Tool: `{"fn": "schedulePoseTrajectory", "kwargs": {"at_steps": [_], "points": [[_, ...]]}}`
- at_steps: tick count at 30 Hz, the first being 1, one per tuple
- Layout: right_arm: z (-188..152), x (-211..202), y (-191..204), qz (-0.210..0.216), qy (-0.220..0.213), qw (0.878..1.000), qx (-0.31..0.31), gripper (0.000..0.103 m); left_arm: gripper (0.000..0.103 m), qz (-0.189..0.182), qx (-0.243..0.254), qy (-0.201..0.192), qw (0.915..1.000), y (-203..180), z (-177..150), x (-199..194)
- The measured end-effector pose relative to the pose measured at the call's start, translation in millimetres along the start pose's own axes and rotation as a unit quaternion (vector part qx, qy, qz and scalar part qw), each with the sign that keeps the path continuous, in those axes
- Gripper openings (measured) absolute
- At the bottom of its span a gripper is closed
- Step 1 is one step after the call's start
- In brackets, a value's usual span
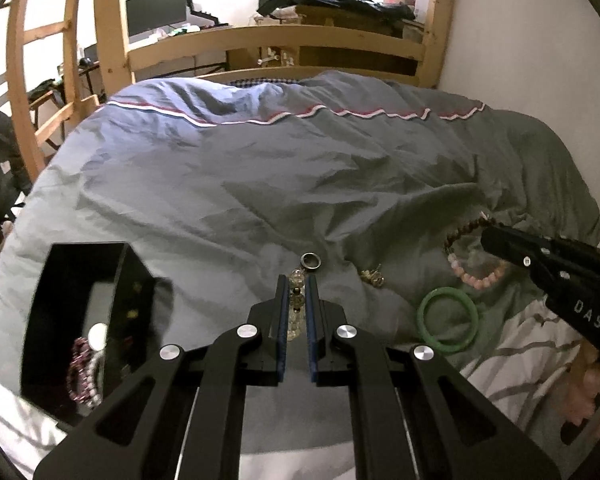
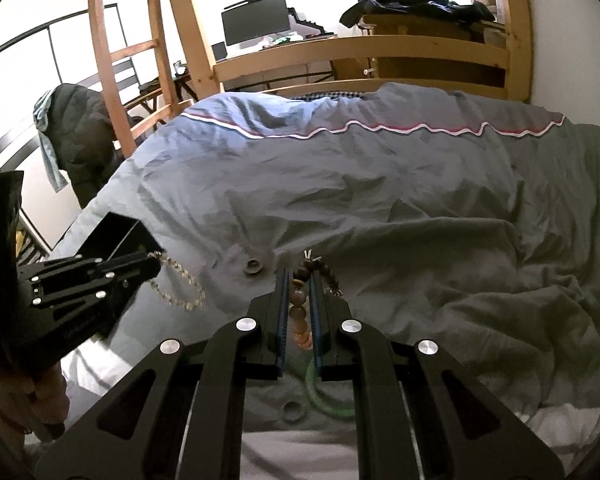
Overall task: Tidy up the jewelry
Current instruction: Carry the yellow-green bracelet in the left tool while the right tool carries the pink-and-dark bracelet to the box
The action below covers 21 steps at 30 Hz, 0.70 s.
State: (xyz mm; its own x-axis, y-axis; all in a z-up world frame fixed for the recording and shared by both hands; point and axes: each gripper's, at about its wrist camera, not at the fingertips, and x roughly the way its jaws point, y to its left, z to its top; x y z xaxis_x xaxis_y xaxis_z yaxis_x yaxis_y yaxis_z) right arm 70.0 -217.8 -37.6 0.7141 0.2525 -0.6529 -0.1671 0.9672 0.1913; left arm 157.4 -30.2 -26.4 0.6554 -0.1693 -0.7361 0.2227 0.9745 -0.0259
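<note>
Matt wrinkled cloth duvet, glossy green bangle, glossy blk box, bare wood bed frame, clear glassy bead bracelet.

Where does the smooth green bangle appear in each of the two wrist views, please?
Left wrist view: the smooth green bangle lies flat on the grey quilt, lower right, beside the left gripper.
Right wrist view: only part of it shows, bottom centre, below and behind the right gripper.
Shared landmark: the red-and-white wavy trim across the quilt.
</note>
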Motion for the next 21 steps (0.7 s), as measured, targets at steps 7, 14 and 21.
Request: {"fn": "schedulePoseTrajectory", "kwargs": {"at_steps": [7, 14, 21], "points": [[2.8, -16.0, 19.3, 0.013, 0.004, 1.0, -0.002, 0.011, 0.008, 0.014, -0.011, 0.01, 0.9998, 18.3, -4.7, -22.2], [16.8, -25.6, 47.9, 0.032, 0.004, 0.999, -0.014, 0.011, 0.008, 0.028, -0.028, 0.018, 0.999, 43.9, -5.7, -38.1], [32.0, -23.6, 79.2, 0.058, 0.007, 0.998, -0.019, 0.011, 0.008, 0.032, -0.042, 0.021, 0.9984, 73.4, -4.2, -52.8]]}}
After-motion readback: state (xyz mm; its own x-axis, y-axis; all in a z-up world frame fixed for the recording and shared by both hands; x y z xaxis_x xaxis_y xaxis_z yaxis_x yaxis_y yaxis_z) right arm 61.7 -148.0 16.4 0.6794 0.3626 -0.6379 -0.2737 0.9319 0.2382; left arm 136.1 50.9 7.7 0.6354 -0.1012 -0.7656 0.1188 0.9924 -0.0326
